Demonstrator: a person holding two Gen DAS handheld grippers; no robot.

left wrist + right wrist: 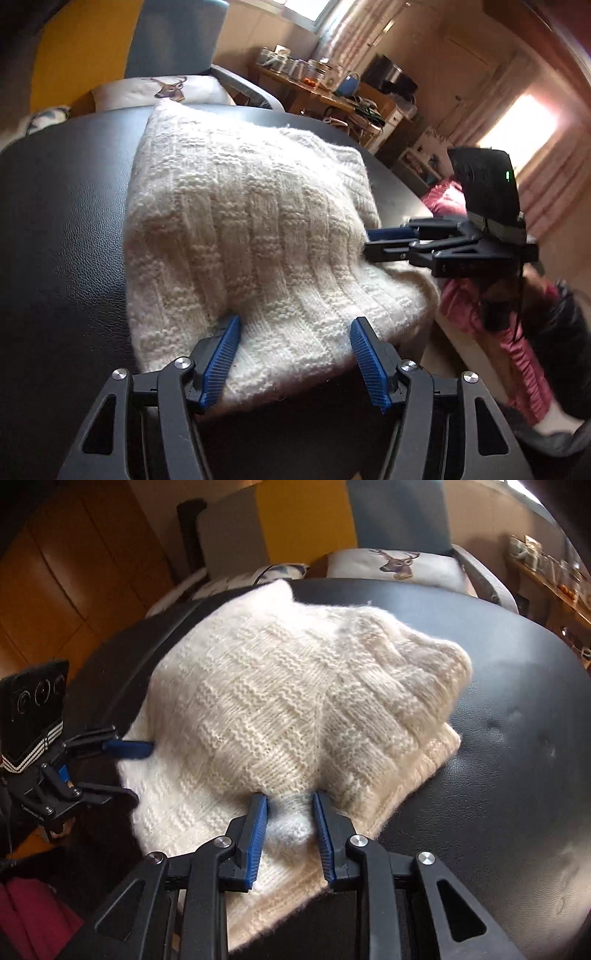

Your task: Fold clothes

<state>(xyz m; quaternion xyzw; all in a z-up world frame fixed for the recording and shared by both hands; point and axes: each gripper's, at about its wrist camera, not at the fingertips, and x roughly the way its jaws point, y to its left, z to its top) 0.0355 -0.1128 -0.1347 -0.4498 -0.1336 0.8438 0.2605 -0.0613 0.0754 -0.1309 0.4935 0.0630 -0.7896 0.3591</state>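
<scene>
The cream-white chunky knitted sweater lies already doubled over on the black leather-look tabletop, a thick upper layer resting on a wider lower layer whose ribbed edge hangs at the near side of the table. The right gripper, black with blue ribbed pads, comes in from the sweater's side and has its jaws partly closed around a raised bunch of knit; it looks pinched, though how firmly I cannot tell. The left gripper sits at the near hem with its jaws spread wide, one pad on either side of a strip of fabric, gripping nothing. The bundle's long axis runs away from the left gripper towards the deer-print cushion on the grey chair behind. So, as I judge it, the right gripper is the one placed to carry its side across, towards the open left.
</scene>
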